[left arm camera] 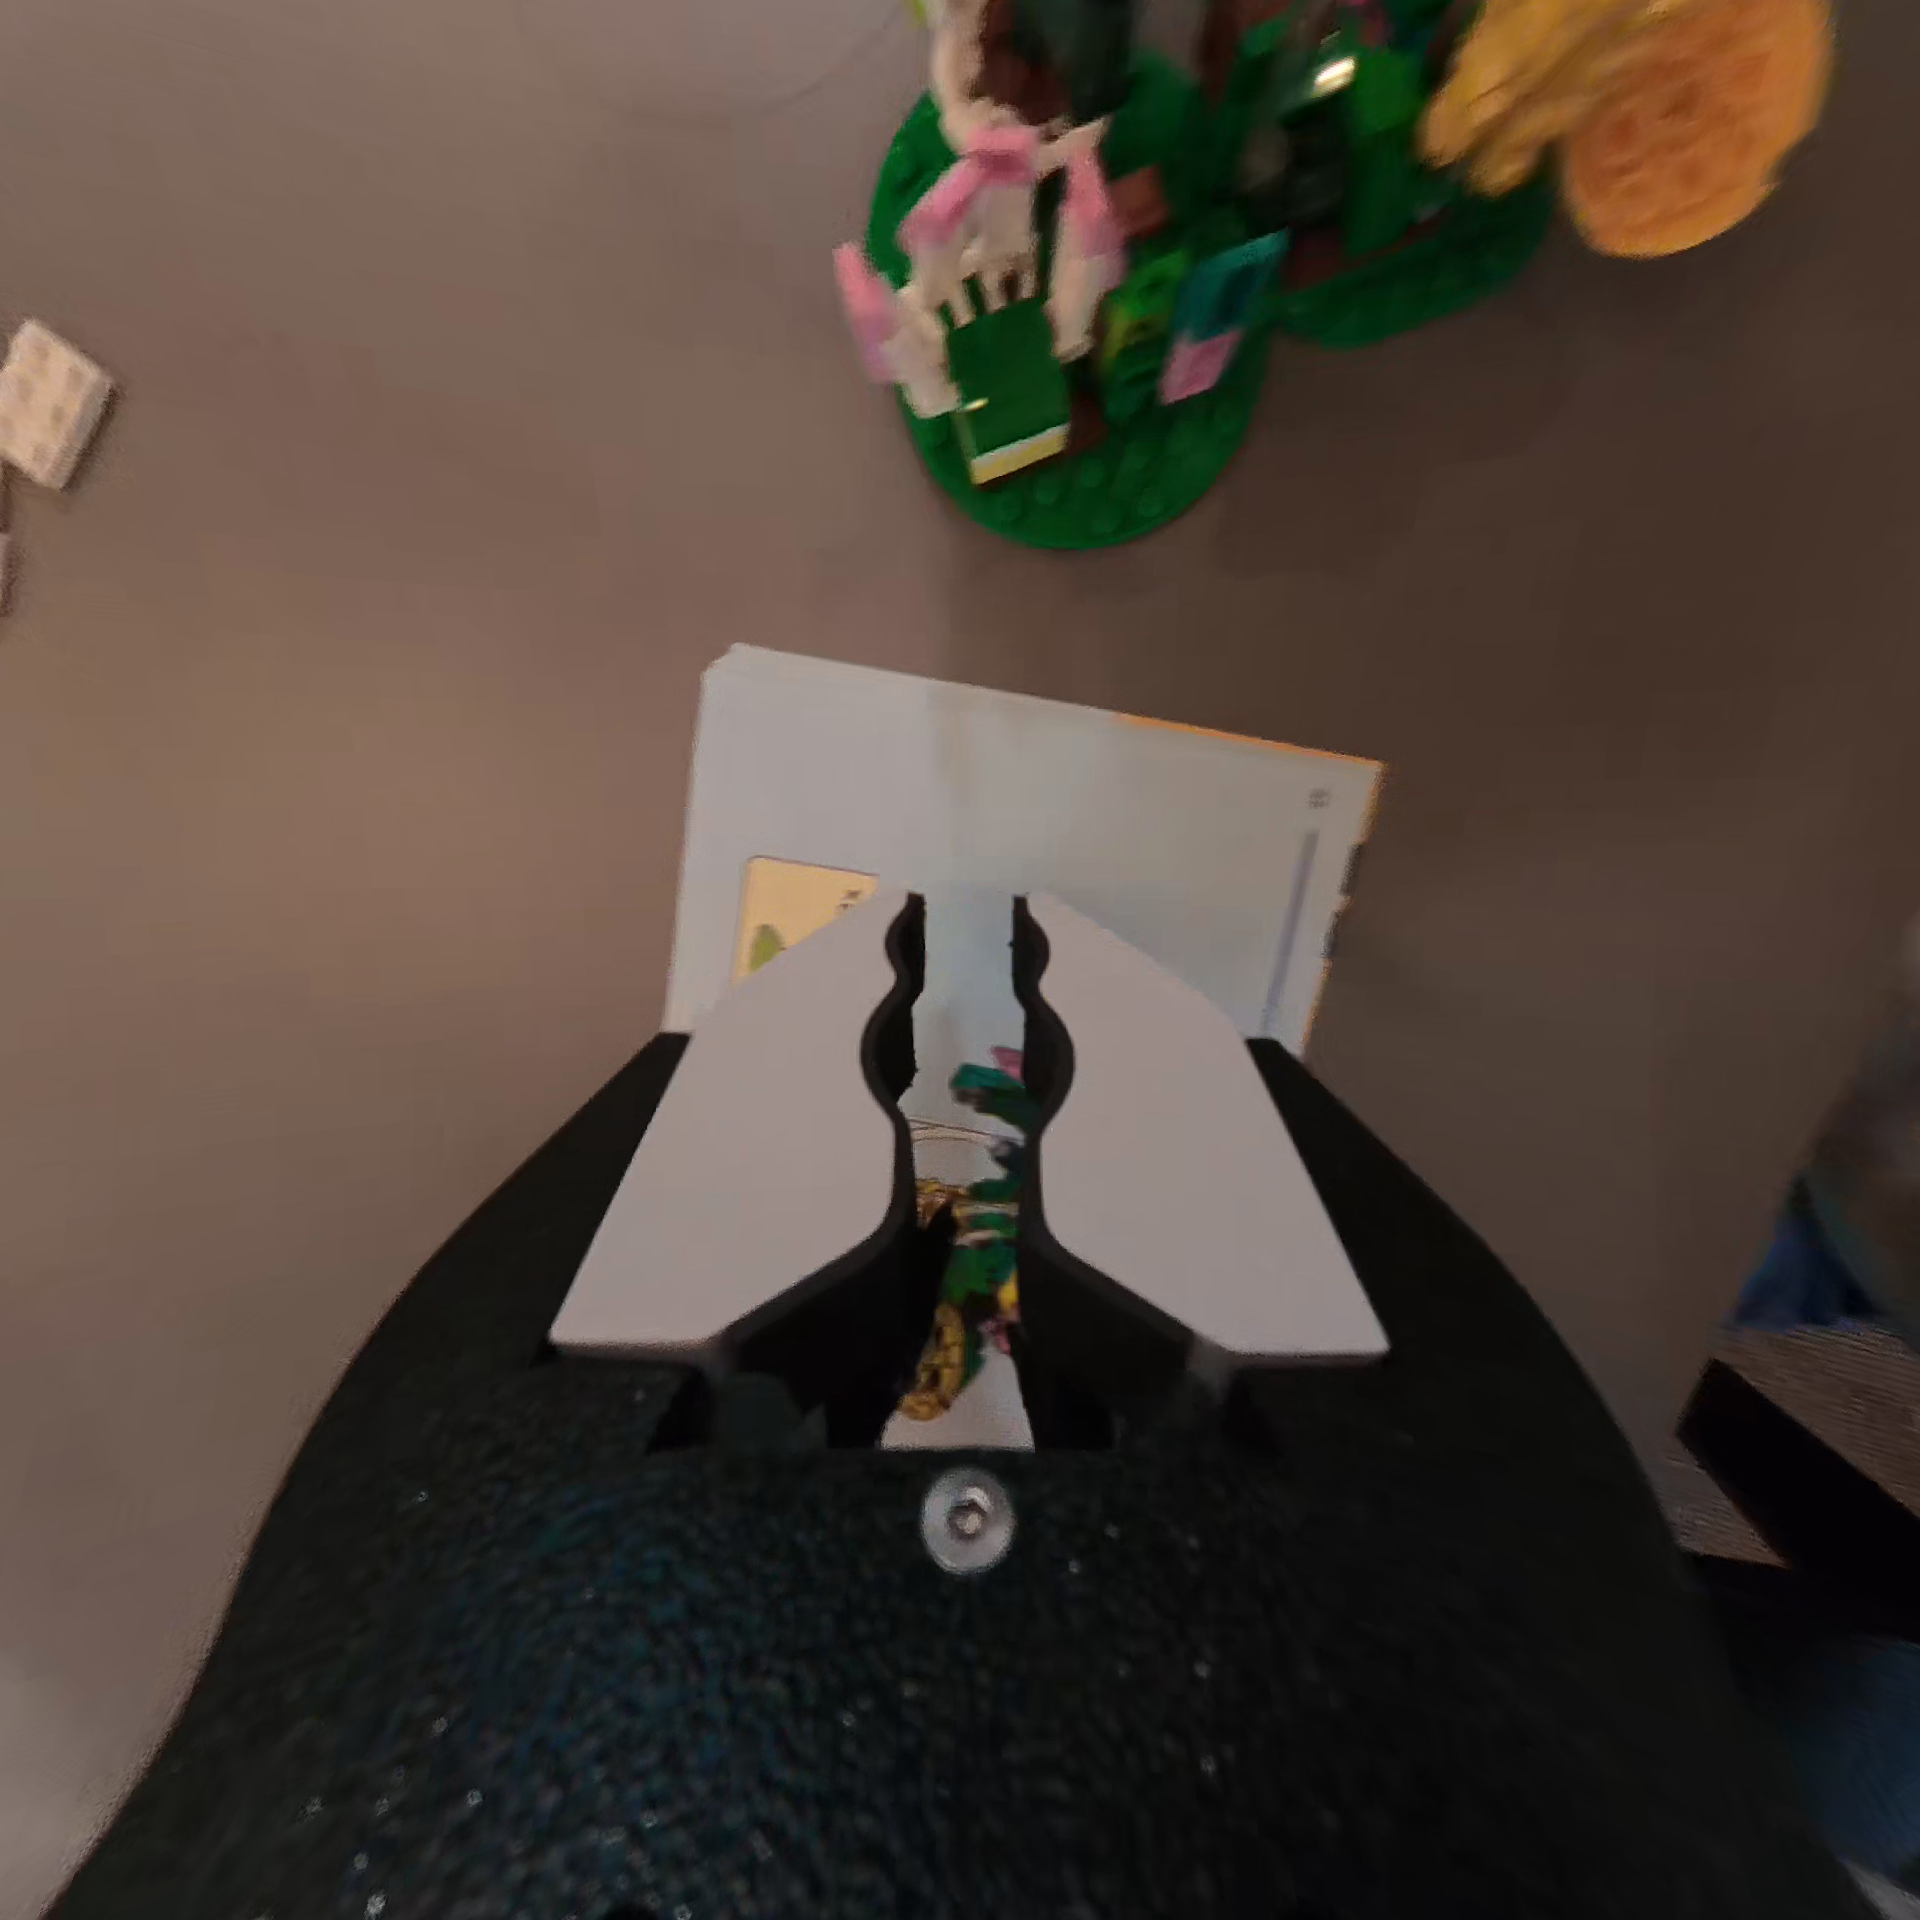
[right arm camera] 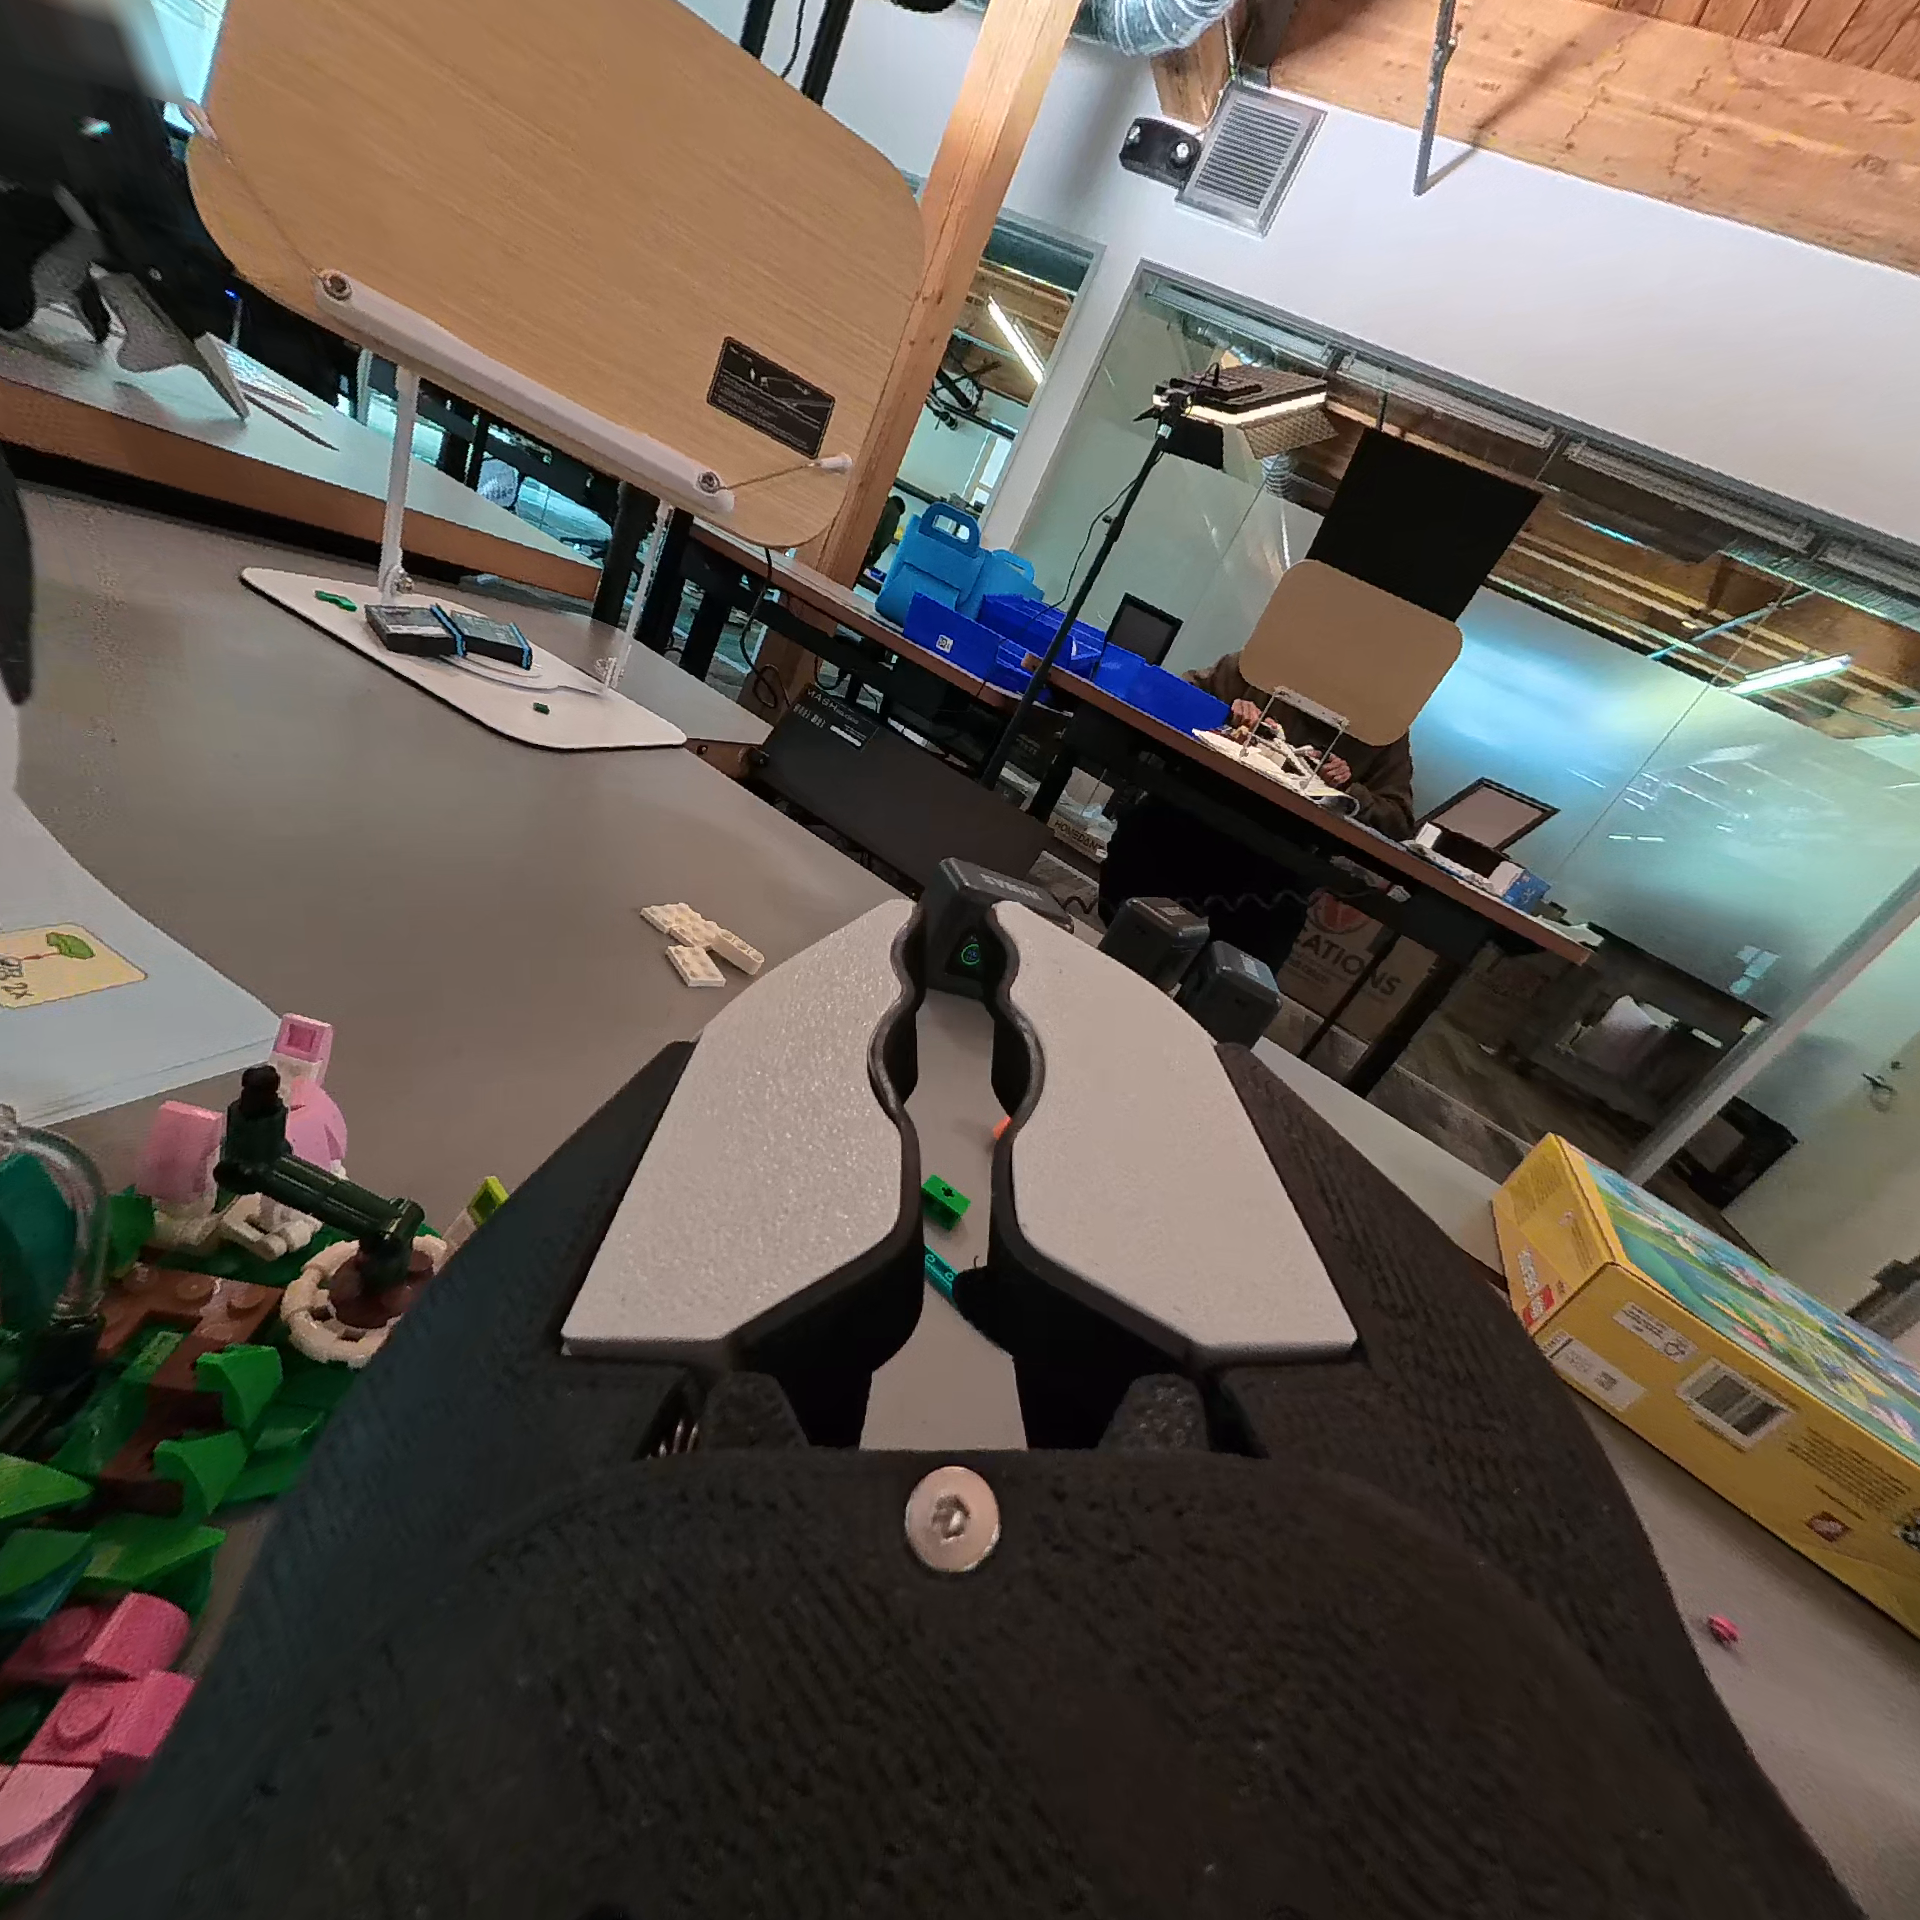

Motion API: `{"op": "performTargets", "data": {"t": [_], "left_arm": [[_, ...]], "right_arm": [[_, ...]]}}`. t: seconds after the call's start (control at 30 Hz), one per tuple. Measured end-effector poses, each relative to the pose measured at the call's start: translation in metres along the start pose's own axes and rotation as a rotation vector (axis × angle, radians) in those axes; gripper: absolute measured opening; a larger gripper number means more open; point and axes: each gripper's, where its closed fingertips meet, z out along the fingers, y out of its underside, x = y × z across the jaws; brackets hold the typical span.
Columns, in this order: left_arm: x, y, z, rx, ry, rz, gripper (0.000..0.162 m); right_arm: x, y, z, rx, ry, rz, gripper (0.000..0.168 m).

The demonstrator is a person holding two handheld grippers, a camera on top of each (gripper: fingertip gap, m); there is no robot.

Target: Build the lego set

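Note:
The Lego build stands on round green baseplates (left arm camera: 1081,499), with pink and white flowers and a blurred yellow-orange round piece (left arm camera: 1662,135). My left gripper (left arm camera: 966,909) hovers over the white instruction booklet (left arm camera: 1039,810), jaws slightly apart and empty. In the right wrist view the build (right arm camera: 208,1299) is at the lower left, with green leaves and pink pieces. My right gripper (right arm camera: 954,914) is low over the grey table, jaws slightly apart and empty. A small green brick (right arm camera: 945,1200) and a teal piece (right arm camera: 940,1270) lie on the table between its fingers.
White plates (right arm camera: 698,940) lie on the table beyond the right gripper; they also show in the left wrist view (left arm camera: 47,405). A yellow Lego box (right arm camera: 1704,1351) sits at the right, with a pink piece (right arm camera: 1722,1627) near it. A wooden board on a white stand (right arm camera: 457,655) is at the back left.

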Motion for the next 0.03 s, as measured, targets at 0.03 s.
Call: {"op": "performTargets", "data": {"t": [0.03], "left_arm": [[0.0063,0.0000,-0.0011,0.006,0.020,0.000,0.016]], "right_arm": [[-0.0003,0.0000,0.0001,0.000,-0.001,0.000,0.008]]}}
